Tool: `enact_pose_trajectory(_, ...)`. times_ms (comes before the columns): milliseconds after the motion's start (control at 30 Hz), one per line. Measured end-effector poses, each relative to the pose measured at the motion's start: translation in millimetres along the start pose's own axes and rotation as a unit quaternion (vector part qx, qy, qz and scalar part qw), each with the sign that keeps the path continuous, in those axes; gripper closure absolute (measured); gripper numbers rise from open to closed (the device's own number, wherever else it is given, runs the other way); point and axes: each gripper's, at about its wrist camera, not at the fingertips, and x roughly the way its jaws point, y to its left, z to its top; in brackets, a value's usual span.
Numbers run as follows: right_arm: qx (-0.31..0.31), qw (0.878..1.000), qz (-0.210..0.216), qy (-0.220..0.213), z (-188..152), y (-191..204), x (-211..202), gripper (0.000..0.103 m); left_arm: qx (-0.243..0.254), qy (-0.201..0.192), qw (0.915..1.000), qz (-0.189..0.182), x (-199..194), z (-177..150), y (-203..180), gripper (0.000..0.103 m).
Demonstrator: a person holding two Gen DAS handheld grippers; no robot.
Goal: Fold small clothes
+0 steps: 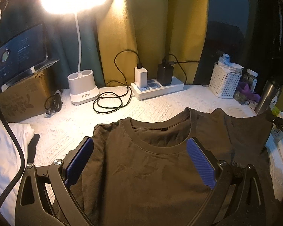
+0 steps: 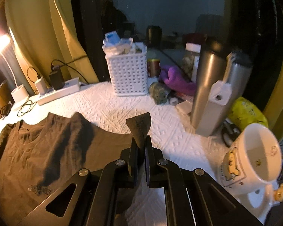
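A dark brown T-shirt [image 1: 145,173] lies front up on the white textured cloth [image 1: 69,131], its round collar [image 1: 156,146] facing the back. My left gripper [image 1: 139,152] hangs open just above the chest, with one blue pad [image 1: 79,160] at the shirt's left shoulder and the other pad [image 1: 201,163] right of the collar. Nothing is pinched between them. In the right wrist view my right gripper [image 2: 141,147] is shut on the T-shirt [image 2: 37,154] at its right sleeve, lifted off the cloth. A tip of sleeve fabric [image 2: 140,126] sticks up above the jaws.
At the back stand a lit desk lamp [image 1: 83,88], a power strip with chargers [image 1: 156,86], looped cables [image 1: 111,103] and a cardboard box [image 1: 20,99]. On the right are a white basket [image 2: 128,71], steel flasks [image 2: 209,86] and a white mug [image 2: 254,156] close to my right gripper.
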Motion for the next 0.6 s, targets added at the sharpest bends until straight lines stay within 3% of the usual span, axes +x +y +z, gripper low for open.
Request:
enact_pose_trajectory(333,-0.031,0.999,0.001,-0.030,8.5,32.6,-41.5,0.097,-0.014,-0.015,0.9998,-0.007,-20.9,-10.2,20.2,0.005)
enact_pose_trajectory(600,-0.070,0.997,0.025,-0.031,15.6,89.1,-50.5,0.097,-0.034,-0.026,0.9991,-0.005,-32.3,-20.2,51.2,0.005)
